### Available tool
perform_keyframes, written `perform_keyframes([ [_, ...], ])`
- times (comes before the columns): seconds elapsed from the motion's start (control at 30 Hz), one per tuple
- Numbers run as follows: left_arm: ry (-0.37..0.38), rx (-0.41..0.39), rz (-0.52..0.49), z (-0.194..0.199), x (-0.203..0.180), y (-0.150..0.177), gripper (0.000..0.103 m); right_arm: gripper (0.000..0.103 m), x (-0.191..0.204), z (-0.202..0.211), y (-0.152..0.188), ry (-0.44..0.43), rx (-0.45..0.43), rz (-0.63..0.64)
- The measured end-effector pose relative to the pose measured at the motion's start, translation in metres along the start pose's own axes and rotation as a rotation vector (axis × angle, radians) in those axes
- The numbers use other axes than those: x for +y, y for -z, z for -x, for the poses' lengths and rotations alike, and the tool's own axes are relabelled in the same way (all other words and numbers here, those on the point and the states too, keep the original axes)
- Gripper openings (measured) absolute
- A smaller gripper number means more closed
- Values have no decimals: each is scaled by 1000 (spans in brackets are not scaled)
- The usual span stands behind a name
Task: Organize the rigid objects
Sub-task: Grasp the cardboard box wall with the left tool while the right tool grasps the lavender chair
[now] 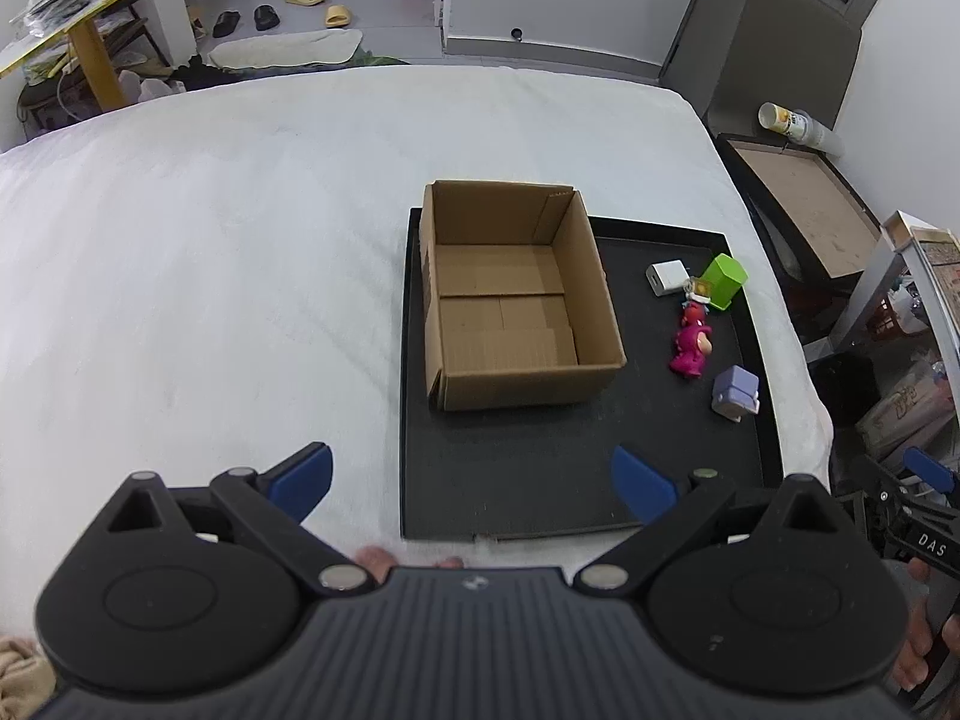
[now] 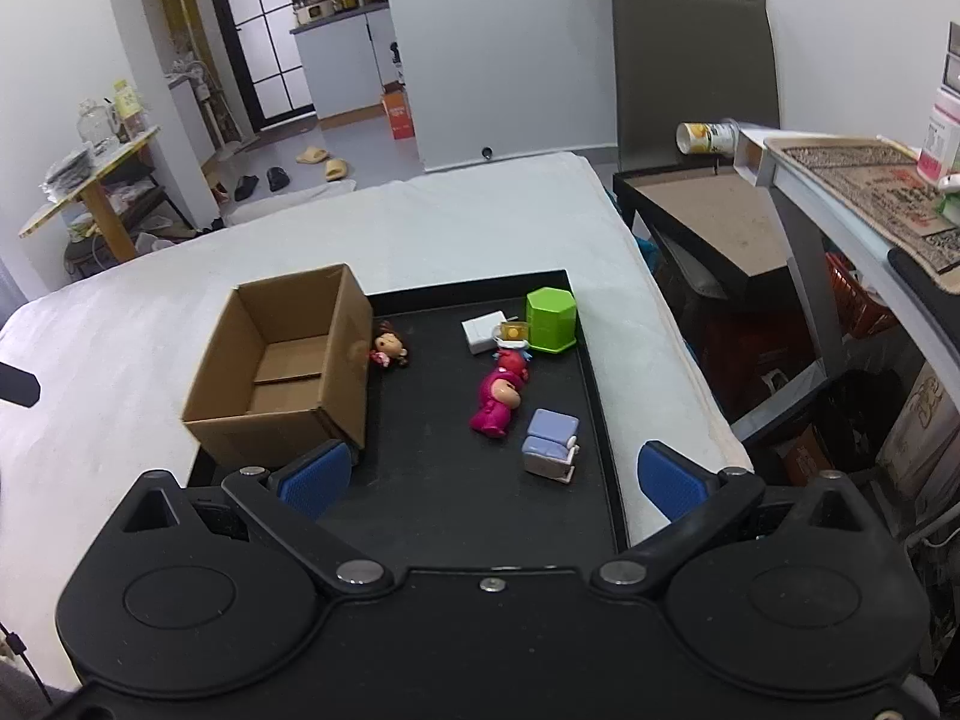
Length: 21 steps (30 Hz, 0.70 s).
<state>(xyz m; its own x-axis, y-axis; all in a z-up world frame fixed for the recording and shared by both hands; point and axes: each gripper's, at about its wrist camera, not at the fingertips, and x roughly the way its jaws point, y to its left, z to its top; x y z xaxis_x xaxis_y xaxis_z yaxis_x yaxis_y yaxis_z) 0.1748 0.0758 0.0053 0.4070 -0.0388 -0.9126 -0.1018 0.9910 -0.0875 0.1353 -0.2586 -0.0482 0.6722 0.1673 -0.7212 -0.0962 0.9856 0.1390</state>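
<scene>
A: Entry, bench state. What is recorded for the two tools?

B: The left gripper [image 1: 471,483] is seen with its blue pads [image 1: 303,480] spread wide, nothing held between them; it is held above the near edge of the black tray [image 1: 540,480]. The right gripper [image 2: 489,483] is likewise spread and empty, held over the tray's near end.

A: And the items to be sorted?

B: An open cardboard box [image 1: 510,300] is stood on the tray's left part; its interior is seen bare. To its right, on the tray floor, a white block [image 1: 666,278] and a green hexagonal container [image 1: 725,281] are noted at the far side, just beside each other. A magenta figure [image 2: 497,401] is laid nearer, with a small red figure [image 2: 512,362] touching its far end. A lavender toy [image 2: 551,446] is placed nearest the right gripper. A small doll [image 2: 390,350] is lying against the box's right wall.

A: Support surface?

B: The tray is rested on a white covered surface [image 1: 210,240].
</scene>
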Motion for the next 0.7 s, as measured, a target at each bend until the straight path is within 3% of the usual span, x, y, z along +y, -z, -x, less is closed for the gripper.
perform_keyframes([
  [0.43, 26, 22, 31, -63, 14, -29, 96, 101, -14, -52, -6, 30, 31, -12],
  [0.53, 27, 19, 56, -77, 21, -35, 95, 94, -16, -67, -9, 14, 55, -24],
  [0.7, 38, 16, 108, -104, 34, -44, 83, 81, -19, -92, -13, 16, 89, -33],
])
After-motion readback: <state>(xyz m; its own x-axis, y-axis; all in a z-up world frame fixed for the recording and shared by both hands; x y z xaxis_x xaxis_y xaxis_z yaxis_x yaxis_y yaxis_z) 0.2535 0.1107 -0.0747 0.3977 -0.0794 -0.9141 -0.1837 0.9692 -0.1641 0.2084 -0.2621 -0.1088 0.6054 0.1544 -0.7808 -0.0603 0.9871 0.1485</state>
